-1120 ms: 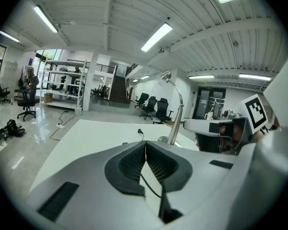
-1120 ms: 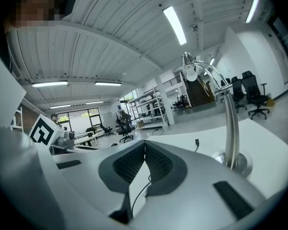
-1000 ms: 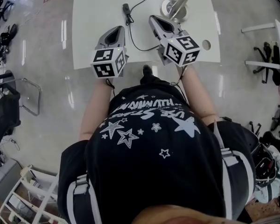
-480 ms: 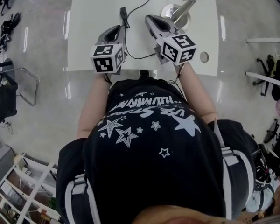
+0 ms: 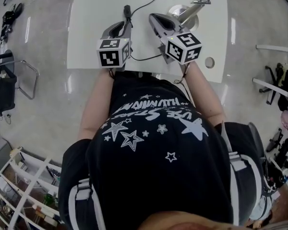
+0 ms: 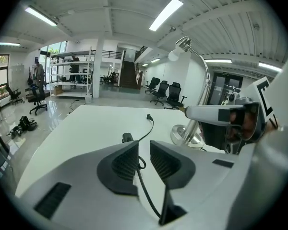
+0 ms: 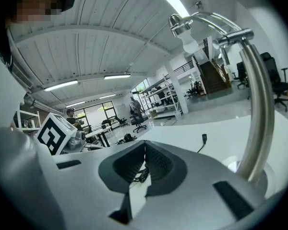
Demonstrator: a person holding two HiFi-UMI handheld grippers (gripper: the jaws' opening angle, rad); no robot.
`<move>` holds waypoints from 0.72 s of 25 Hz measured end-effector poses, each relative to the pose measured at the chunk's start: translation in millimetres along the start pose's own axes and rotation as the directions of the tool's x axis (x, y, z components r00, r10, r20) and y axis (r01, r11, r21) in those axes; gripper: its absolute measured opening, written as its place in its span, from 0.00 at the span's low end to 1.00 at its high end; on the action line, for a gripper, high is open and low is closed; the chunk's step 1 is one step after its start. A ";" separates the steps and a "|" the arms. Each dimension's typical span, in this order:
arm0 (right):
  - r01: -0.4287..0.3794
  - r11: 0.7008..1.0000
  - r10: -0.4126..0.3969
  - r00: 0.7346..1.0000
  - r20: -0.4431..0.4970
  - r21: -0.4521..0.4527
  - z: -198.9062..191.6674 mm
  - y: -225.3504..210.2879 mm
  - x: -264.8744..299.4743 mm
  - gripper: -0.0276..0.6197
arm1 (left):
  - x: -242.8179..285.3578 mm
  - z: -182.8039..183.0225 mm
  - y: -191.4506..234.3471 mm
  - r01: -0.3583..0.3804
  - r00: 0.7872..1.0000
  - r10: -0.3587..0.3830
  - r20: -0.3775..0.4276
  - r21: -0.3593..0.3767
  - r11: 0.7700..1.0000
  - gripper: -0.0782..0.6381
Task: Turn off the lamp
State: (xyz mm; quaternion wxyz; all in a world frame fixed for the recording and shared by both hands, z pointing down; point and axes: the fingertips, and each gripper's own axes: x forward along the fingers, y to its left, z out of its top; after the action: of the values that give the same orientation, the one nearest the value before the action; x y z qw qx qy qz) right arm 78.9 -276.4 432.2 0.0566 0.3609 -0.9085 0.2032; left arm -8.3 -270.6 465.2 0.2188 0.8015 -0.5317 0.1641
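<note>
A chrome desk lamp stands on the white table (image 5: 96, 13), its round base (image 5: 182, 11) at the far right and its curved arm (image 7: 259, 119) rising to the head (image 6: 180, 47). Its black cord (image 5: 144, 6) runs left to an inline switch (image 5: 127, 9), which also shows just beyond my left jaws (image 6: 127, 138). My left gripper (image 5: 122, 27) hovers right behind that switch. Its jaws have just been opening and stand a little apart (image 6: 144, 145), gripping nothing, with the cord lying on the table under the gap. My right gripper (image 5: 156, 19) is shut and empty (image 7: 145, 147), just left of the lamp base.
A round cable hole (image 5: 210, 62) sits near the table's right front corner. The person stands against the front edge. Office chairs (image 5: 278, 80) and metal frames (image 5: 19, 80) stand on the glossy floor around the table. Shelving (image 6: 77, 73) is far behind.
Both grippers have come forward and lower over the table. The left one is now closer to the cord switch, the right one closer to the lamp base.
</note>
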 end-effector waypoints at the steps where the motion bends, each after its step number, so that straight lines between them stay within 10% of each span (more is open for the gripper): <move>1: -0.001 1.000 0.001 1.000 -0.004 0.001 -1.5 0.4 1.9 0.05 | 1.1 -1.0 2.7 -0.004 1.000 0.004 -0.005 -0.003 1.000 0.20; 18: 0.043 0.998 -0.041 0.997 -0.059 0.036 -11.3 -25.5 41.4 0.05 | 58.5 -18.4 28.7 0.008 0.991 -0.010 -0.132 -0.015 1.000 0.35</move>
State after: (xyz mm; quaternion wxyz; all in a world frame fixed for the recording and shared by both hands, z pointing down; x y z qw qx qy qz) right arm 65.3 -314.7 461.2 0.0803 0.3747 -0.8947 0.2293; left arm -13.1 -316.3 514.9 0.2598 0.7898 -0.5136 0.2119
